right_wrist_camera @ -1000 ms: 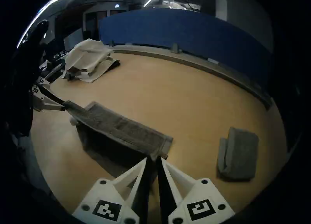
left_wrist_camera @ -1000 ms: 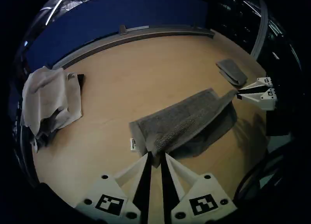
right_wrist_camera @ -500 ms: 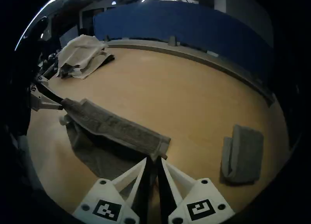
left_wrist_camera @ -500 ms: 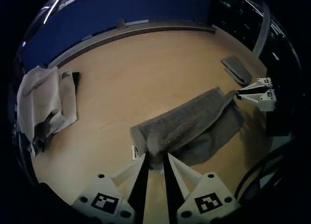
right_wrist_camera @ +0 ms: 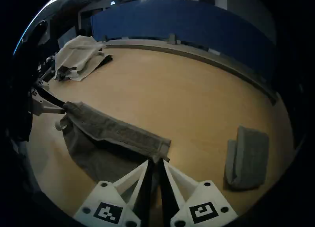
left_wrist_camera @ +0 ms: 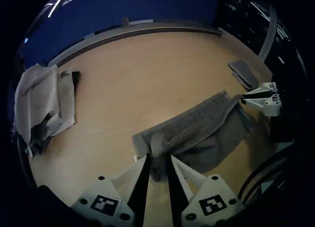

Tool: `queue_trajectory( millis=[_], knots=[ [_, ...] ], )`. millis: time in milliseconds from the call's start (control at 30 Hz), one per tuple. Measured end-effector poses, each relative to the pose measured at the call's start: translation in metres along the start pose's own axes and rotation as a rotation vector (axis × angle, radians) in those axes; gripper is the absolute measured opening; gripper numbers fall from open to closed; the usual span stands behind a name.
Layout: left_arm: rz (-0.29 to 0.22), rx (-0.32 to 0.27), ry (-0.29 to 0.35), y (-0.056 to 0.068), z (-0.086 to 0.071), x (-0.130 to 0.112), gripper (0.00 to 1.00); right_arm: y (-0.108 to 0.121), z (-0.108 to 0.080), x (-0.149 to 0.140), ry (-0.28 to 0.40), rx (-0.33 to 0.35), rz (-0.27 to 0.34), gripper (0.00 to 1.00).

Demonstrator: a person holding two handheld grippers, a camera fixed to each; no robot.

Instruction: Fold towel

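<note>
A grey towel (left_wrist_camera: 197,128) hangs stretched between my two grippers above the wooden table (left_wrist_camera: 138,77), its lower part draping down toward the near edge. In the left gripper view my left gripper (left_wrist_camera: 156,164) is shut on one end of the towel, and my right gripper (left_wrist_camera: 241,98) pinches the far end at the right. In the right gripper view the grey towel (right_wrist_camera: 114,134) runs from my right gripper (right_wrist_camera: 156,161), shut on its near corner, to my left gripper (right_wrist_camera: 63,107) at the left.
A folded grey towel (right_wrist_camera: 247,156) lies on the table at the right, the same folded grey towel (left_wrist_camera: 244,72) sitting far right in the left gripper view. A heap of white towels (left_wrist_camera: 41,101) lies at the left; that white heap (right_wrist_camera: 78,56) sits far left. A blue partition (right_wrist_camera: 189,26) backs the table.
Both grippers have drawn back toward the near table edge with the towel; more of the towel now hangs down below the held edge.
</note>
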State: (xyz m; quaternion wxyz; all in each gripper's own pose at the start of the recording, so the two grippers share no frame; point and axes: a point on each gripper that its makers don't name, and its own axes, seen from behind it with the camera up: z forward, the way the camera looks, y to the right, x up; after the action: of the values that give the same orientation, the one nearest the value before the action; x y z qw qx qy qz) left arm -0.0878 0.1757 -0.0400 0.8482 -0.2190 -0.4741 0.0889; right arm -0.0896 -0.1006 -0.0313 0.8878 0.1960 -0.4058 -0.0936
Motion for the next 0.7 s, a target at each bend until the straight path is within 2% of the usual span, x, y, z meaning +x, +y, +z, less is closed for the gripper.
queue_trajectory(
  millis=[167, 333, 500, 633, 700],
  knots=[
    [-0.01, 0.0, 0.002, -0.004, 0.002, 0.004, 0.36, 0.002, 0.002, -0.001, -0.003, -0.005, 0.006, 0.16],
    [-0.019, 0.007, 0.007, -0.009, 0.005, 0.007, 0.38, 0.006, 0.004, 0.002, 0.0, -0.016, 0.017, 0.21],
    [-0.021, 0.011, 0.012, -0.013, 0.007, 0.01, 0.46, 0.009, 0.005, 0.004, 0.002, -0.025, 0.031, 0.4],
    [-0.024, 0.007, 0.013, -0.015, 0.005, 0.01, 0.66, 0.011, 0.004, 0.005, 0.003, -0.03, 0.037, 0.53],
    [-0.027, 0.002, 0.013, -0.016, 0.003, 0.009, 0.83, 0.011, 0.003, 0.006, 0.005, -0.033, 0.038, 0.64]
  ],
)
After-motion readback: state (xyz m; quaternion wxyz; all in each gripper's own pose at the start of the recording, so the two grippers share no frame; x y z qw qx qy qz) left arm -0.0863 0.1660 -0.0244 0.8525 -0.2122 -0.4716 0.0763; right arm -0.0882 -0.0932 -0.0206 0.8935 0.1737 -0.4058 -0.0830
